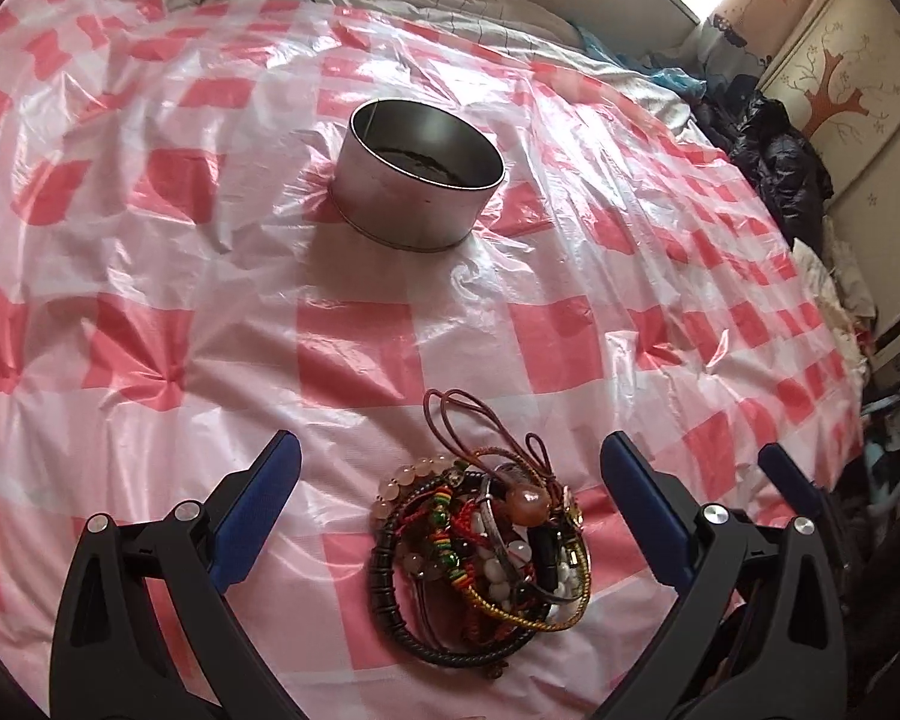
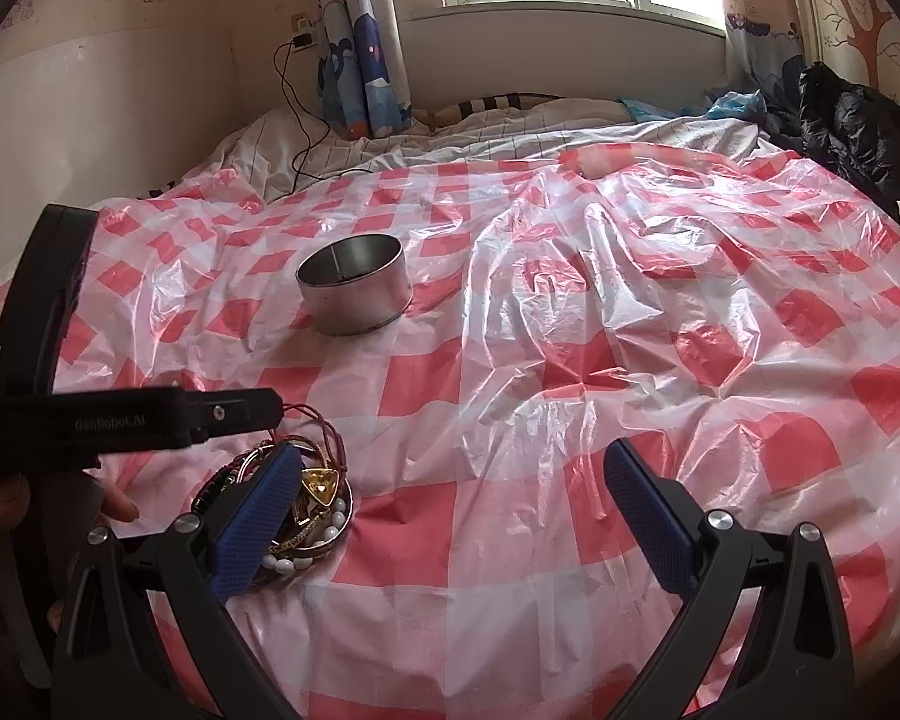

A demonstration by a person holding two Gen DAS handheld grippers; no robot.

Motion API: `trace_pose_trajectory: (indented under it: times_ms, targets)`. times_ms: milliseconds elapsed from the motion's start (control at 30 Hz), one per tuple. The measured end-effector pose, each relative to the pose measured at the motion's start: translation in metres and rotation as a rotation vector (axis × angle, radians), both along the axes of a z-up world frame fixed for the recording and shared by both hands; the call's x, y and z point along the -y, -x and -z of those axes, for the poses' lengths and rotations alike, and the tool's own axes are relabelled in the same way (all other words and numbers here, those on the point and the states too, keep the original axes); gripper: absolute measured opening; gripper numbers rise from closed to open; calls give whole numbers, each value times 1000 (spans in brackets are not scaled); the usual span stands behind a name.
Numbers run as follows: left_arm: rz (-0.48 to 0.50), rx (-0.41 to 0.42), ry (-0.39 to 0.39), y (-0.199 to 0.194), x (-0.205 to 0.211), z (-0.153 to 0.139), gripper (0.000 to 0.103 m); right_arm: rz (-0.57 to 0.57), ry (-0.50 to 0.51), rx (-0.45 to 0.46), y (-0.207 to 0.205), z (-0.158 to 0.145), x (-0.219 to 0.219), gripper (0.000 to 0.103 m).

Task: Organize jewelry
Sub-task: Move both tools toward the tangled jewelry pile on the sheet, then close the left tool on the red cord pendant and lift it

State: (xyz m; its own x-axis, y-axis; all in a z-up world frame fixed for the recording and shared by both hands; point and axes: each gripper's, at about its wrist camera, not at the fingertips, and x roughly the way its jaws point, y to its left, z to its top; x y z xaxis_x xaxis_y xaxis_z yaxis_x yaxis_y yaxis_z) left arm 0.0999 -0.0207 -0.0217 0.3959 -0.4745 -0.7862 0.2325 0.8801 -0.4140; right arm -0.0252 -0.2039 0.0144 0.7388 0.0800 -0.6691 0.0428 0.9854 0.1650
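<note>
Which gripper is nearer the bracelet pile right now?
Left. The left gripper is open with the bracelet pile lying between its fingers. The right gripper is open beside the pile, which sits at its left finger.

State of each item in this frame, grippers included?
Tin: upright, lidless, something dark lies at its bottom.
Jewelry pile: tangled heap on the sheet, outside the tin.
Left gripper: open, straddling the pile, holding nothing.
Right gripper: open, empty, beside the pile.
Plastic sheet: spread, wrinkled.
</note>
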Motion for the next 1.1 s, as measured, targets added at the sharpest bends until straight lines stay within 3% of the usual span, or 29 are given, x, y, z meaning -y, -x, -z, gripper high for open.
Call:
trace_pose_trajectory:
  times_ms: [100, 333, 500, 600, 700, 800, 833, 867, 933, 1100]
  targets:
    - [-18, -50, 69, -8, -2, 8, 96, 2, -15, -3, -1, -1, 4, 97]
    - [-5, -60, 27, -19, 15, 12, 96, -2, -32, -12, -3, 0, 6, 97]
    - [4, -73, 57, -21, 15, 12, 94, 2, -44, -20, -5, 2, 8, 97]
    - [24, -68, 48, -20, 17, 10, 82, 2, -49, -26, -5, 3, 8, 97]
    - [49, -98, 66, -19, 21, 13, 63, 2, -49, -27, -5, 3, 8, 97]
    - [57, -107, 64, -18, 24, 17, 32, 1, -49, -28, -5, 3, 8, 97]
    - [53, -112, 72, -18, 22, 18, 16, 1, -49, -28, -5, 3, 8, 97]
    - [49, -111, 77, -18, 20, 18, 9, 1, -49, -28, -5, 3, 8, 97]
    - [40, -88, 85, -17, 17, 14, 2, 1, -50, -28, -5, 3, 8, 97]
    - [51, -48, 176, -15, 4, -7, 2, -1, -51, -27, -4, 4, 8, 97]
